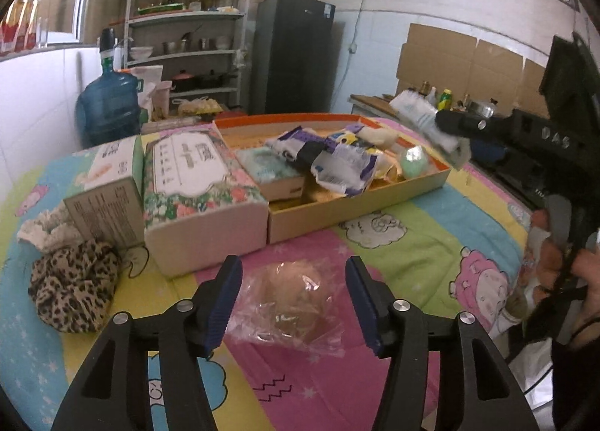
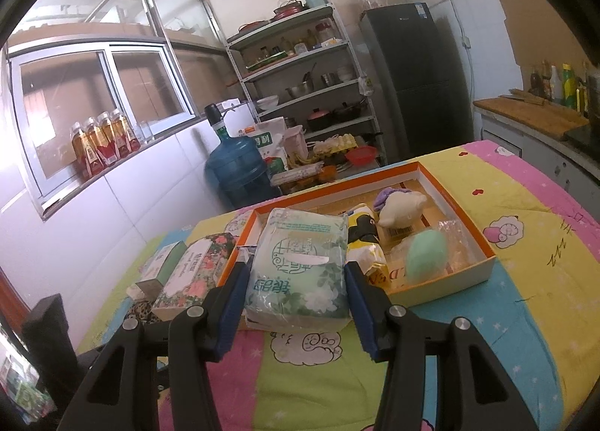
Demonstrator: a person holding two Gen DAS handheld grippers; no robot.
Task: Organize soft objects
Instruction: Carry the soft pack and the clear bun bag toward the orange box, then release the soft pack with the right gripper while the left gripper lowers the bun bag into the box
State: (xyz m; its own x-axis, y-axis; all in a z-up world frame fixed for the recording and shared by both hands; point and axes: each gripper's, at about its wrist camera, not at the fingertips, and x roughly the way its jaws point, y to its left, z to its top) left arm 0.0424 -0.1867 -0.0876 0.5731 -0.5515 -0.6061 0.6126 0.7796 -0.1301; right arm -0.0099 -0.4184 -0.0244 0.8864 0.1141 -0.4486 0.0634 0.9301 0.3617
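My left gripper [image 1: 294,303] is open low over the blanket, its jaws on either side of a brown sponge in a clear plastic bag [image 1: 292,303]. My right gripper [image 2: 296,299] is shut on a green tissue pack [image 2: 300,262] and holds it in the air above the near end of the orange-rimmed cardboard tray [image 2: 446,283]. In the left wrist view the right gripper [image 1: 446,123] holds the tissue pack [image 1: 423,116] above the tray's [image 1: 360,209] far right. The tray holds a mint sponge [image 2: 427,254], a cream plush [image 2: 401,206] and several packets.
A floral box [image 1: 198,183] and a green-white box [image 1: 108,187] stand left of the tray. A leopard-print cloth [image 1: 71,292] and a white lace cloth [image 1: 48,230] lie at the left. A water jug [image 1: 108,101], shelves [image 1: 187,37] and a fridge [image 1: 292,56] stand behind.
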